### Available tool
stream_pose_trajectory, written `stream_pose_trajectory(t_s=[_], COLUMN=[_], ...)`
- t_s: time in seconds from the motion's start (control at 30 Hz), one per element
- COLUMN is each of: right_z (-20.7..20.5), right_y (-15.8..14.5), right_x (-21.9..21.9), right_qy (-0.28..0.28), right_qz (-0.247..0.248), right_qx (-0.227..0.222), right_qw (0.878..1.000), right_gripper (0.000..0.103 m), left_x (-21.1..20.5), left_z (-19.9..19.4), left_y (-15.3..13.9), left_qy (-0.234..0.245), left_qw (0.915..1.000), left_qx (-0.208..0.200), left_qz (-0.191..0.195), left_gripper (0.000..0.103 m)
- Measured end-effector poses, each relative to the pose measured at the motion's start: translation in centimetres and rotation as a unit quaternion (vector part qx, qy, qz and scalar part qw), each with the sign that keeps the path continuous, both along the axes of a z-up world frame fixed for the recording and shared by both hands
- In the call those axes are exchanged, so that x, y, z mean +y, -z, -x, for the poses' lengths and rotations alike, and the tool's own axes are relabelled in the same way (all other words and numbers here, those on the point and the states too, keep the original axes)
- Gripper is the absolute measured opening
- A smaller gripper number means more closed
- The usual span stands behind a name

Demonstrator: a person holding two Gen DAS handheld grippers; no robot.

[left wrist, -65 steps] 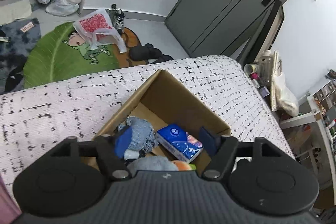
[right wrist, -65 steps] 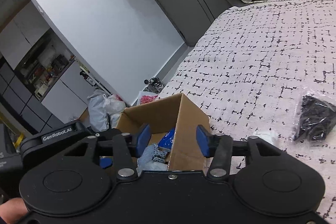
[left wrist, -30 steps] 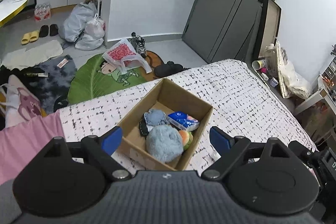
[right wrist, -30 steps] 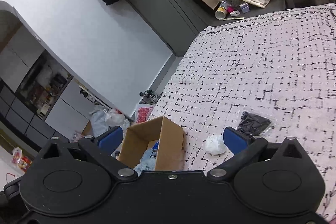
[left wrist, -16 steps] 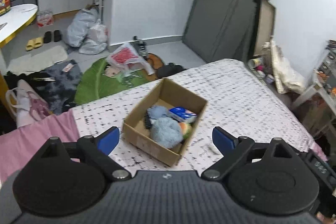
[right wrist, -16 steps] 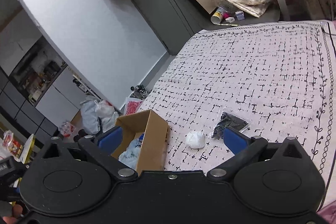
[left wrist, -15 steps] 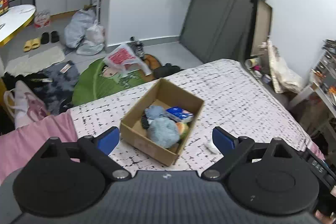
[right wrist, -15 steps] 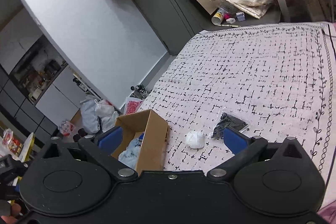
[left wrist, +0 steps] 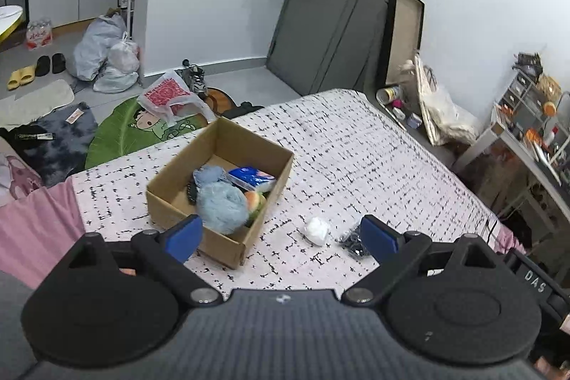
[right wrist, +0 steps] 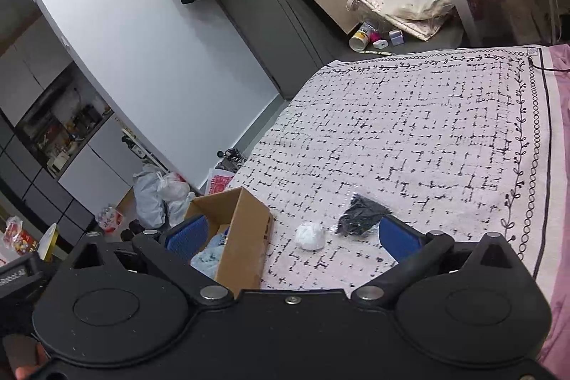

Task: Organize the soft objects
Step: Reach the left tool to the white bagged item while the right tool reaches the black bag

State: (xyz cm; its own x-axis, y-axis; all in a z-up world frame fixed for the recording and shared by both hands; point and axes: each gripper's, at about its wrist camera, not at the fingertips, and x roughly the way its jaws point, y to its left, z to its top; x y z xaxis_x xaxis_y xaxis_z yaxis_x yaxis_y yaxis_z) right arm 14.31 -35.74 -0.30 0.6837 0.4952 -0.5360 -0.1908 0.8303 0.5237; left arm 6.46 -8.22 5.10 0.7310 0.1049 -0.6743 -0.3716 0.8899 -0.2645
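A cardboard box [left wrist: 270, 198] sits on the patterned bed cover [left wrist: 356, 159]. It holds a fluffy blue plush [left wrist: 221, 207], a blue tissue pack [left wrist: 251, 177] and other soft items. A white wad [left wrist: 317, 230] and a black item in a clear bag [left wrist: 351, 241] lie on the cover right of the box. My left gripper [left wrist: 281, 237] is open and empty, held high above the bed. My right gripper [right wrist: 292, 235] is open and empty too, with the box [right wrist: 245, 230], white wad [right wrist: 310, 235] and black bag [right wrist: 359, 214] below it.
The bed's far edge drops to a floor with a green mat [left wrist: 124, 130], plastic bags [left wrist: 103, 59] and shoes. A grey door [left wrist: 331, 16] and a leaning frame [left wrist: 402, 34] stand behind. A cluttered desk [left wrist: 527, 138] is at the right.
Both grippers have opened wide and pulled up and back from the box. The white wad and black bag have come into the left wrist view.
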Motion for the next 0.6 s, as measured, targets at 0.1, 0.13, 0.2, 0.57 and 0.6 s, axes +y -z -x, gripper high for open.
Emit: stream_pose_trajectory(t_s=[0.1,0.13,0.2,0.57,0.6], right_z=[-0.6,-1.0,-1.3,-4.0,-4.3], right_y=[0.9,1.2,2.0,6.5,6.9], right_x=[-0.8,-1.2,-1.8,-3.2,-3.3], right_qy=[0.007,0.011,0.014,0.046,0.052], right_qz=[-0.008,-0.014,-0.035,-0.1,-0.108], right_qx=[0.015,0.022,0.036,0.103,0.107], right_qw=[1.0,1.0,0.999,0.989,0.987], right_gripper=[0.103,0.103,0.103,0.103,0.103], left_x=[-0.6,-0.8,-0.9,-2.5,-2.5], left_z=[-0.7,-0.9,-1.5,-5.9,-6.3], left_y=[0.7,1.0,1.5,5.1,5.4], left_qy=[0.004,0.003,-0.001,0.0,-0.001], left_qw=[1.0,1.0,1.0,0.9995,0.9994], left_qx=[0.002,0.003,0.004,0.025,0.026], left_qz=[-0.003,-0.001,0.002,0.021,0.024], left_gripper=[0.094,0.094,0.094,0.094,0.093])
